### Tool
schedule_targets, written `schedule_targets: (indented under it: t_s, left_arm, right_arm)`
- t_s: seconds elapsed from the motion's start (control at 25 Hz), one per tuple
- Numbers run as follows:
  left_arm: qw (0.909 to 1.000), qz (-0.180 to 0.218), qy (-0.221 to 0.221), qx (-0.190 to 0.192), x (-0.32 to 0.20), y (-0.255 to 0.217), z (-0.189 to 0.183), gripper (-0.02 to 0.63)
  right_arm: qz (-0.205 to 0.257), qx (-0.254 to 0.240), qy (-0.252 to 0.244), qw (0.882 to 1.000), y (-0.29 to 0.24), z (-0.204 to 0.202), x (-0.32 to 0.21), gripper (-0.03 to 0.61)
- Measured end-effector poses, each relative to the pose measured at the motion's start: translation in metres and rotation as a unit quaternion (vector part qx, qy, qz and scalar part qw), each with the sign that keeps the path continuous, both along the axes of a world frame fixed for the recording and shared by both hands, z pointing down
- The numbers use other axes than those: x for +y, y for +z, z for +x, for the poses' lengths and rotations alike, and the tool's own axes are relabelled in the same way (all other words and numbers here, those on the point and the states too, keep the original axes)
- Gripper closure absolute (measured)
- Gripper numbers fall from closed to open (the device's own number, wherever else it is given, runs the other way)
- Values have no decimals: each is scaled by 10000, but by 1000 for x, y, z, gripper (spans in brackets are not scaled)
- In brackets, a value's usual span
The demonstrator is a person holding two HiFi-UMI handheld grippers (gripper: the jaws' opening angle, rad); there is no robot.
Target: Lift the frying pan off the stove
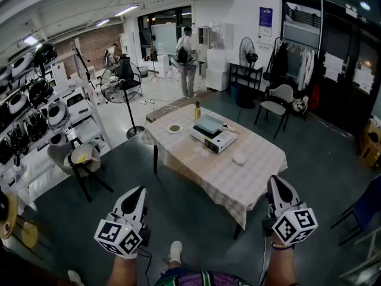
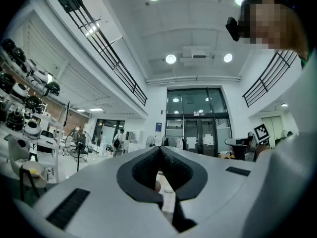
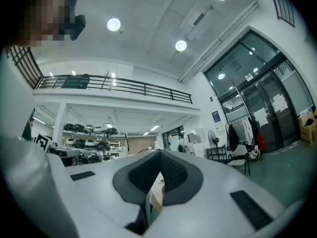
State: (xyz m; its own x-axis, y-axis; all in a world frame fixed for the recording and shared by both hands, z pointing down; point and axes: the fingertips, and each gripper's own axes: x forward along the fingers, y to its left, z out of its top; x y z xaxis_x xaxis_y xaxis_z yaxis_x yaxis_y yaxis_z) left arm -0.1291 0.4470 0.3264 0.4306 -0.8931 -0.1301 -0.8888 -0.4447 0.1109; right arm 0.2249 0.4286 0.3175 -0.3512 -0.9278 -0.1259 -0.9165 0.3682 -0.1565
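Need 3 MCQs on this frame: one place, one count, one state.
1. Where is the stove? A) floor B) table C) shelf
2. How many bottles on the table? A) none B) one C) three
3. Right claw? A) open B) shut on something C) shut, empty

Answers:
1 B: the stove sits on the checked tablecloth.
2 B: a single bottle stands near the stove.
3 C: its jaws meet with nothing between them.
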Motion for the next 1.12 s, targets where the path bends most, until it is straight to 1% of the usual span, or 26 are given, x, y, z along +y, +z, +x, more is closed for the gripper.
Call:
schedule_targets:
  t_s: [0.12,0.28,0.52,0.64,0.88,1.12]
  left_arm:
    - [10000,-65,-1,-3,5,-2,3,592]
    - [10000,-89,40,-13,8,2,9,592]
    - [9999,-139,72,10,14,5,19,592]
    - [9998,-157,86,-16,13,4,22,592]
    - [9998,-189,21,-38,3,13,16,592]
    - [9996,-212,-81,-143,-20,18,-1,592]
  right_arm:
    - [-69,-27,-32,10000,7,-2,5,574]
    - [-157,-195,-149,9996,14,-1,12,574]
    - [-80,-73,-140,9998,23,5,22,574]
    - [-48,-207,-230,9995,22,4,24,574]
    - [-36,-249,-321,9992,25,0,18,574]
    - [-49,-273,-336,9991,25,-10,-9,574]
